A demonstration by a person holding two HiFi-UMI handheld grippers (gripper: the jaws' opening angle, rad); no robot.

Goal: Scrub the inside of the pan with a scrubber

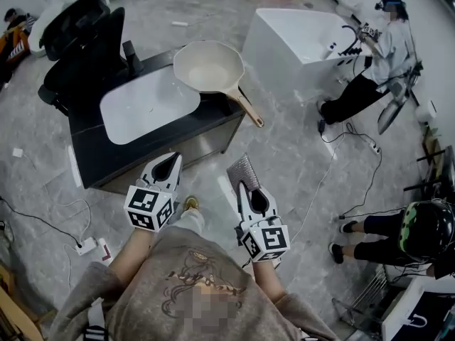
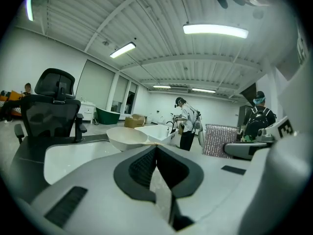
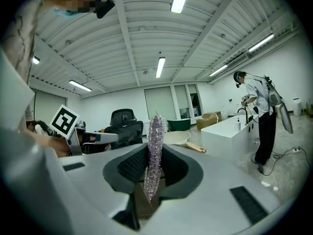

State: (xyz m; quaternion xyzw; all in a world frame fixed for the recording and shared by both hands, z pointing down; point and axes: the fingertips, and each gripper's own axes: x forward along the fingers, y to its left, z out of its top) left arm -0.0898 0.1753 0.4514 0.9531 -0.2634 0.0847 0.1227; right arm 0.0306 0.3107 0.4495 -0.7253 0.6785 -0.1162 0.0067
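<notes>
A cream pan (image 1: 209,67) with a wooden handle (image 1: 247,109) rests on the right end of a dark counter (image 1: 92,162); it also shows as a pale bowl shape (image 2: 126,138) in the left gripper view and far off (image 3: 177,137) in the right gripper view. My right gripper (image 1: 245,181) is shut on a silvery mesh scrubber (image 1: 242,170), which stands edge-on between the jaws (image 3: 154,153). My left gripper (image 1: 170,163) is shut with nothing in it (image 2: 156,148). Both grippers hang below the counter's front edge, well short of the pan.
A white sink basin (image 1: 148,104) is set into the counter left of the pan. A black office chair (image 1: 82,38) stands behind it. A white bathtub (image 1: 298,41) lies at the right, with a person (image 1: 377,59) beside it. Cables (image 1: 359,169) trail on the floor.
</notes>
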